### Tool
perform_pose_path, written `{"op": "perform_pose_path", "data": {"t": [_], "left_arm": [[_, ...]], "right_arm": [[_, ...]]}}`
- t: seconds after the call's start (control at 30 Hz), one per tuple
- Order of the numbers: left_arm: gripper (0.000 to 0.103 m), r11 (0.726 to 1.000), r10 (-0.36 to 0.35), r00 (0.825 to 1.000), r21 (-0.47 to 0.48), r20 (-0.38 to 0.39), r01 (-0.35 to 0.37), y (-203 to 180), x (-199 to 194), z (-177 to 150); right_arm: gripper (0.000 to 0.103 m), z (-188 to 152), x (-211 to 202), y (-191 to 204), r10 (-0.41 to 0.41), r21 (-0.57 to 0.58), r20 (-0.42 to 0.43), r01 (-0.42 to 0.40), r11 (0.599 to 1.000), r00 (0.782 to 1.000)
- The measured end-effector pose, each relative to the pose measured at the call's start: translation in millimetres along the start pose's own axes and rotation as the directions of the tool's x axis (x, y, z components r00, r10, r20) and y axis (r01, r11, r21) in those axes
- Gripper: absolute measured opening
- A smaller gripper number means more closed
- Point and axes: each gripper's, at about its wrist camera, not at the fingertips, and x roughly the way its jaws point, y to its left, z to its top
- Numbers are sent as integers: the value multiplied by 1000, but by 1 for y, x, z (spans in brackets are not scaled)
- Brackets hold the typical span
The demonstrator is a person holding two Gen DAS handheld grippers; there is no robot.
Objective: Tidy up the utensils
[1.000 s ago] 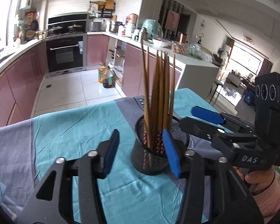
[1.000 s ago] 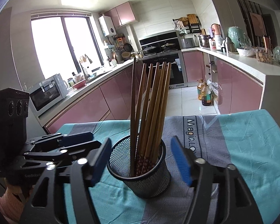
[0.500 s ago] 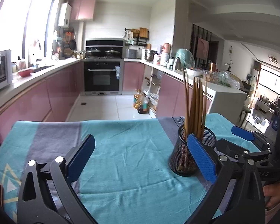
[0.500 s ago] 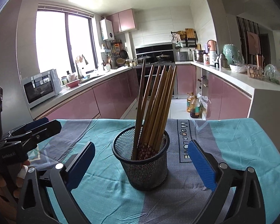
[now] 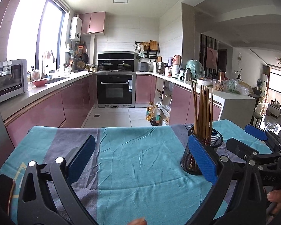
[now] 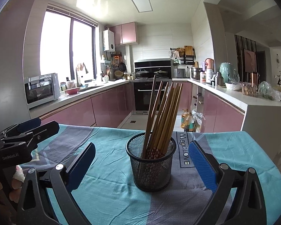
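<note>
A black mesh cup (image 6: 151, 166) stands upright on the teal and grey tablecloth (image 6: 106, 193). Several brown wooden chopsticks (image 6: 164, 116) stand in it, leaning right. My right gripper (image 6: 140, 166) is open and empty, its blue pads either side of the cup and a little short of it. In the left wrist view the cup (image 5: 200, 153) stands at the right, partly behind the right pad. My left gripper (image 5: 140, 159) is open and empty over bare cloth, left of the cup. The right gripper (image 5: 252, 140) shows at the right edge there.
The cloth-covered table (image 5: 133, 168) ends ahead, with the tiled kitchen floor beyond. Oil bottles (image 5: 153, 114) stand on the floor. Pink cabinets, an oven (image 5: 115, 91) and a white counter (image 6: 252, 103) ring the room. A dark phone-like object (image 5: 3, 193) lies at the left.
Both grippers have opened wide and drawn back from the cup. The left gripper has swung left, so the cup now sits at its right. The cup and chopsticks stay put.
</note>
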Motion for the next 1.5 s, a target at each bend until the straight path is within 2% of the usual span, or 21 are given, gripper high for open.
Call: {"op": "perform_pose_path", "data": {"t": [0.5, 1.5], "left_arm": [[97, 1000, 11, 999, -8, 47, -11, 5, -30, -2], [97, 999, 30, 996, -16, 87, -29, 6, -49, 4]], "right_arm": [[96, 2, -14, 10, -3, -9, 57, 3, 1000, 998], [96, 3, -21, 15, -1, -10, 91, 2, 1000, 996]]}}
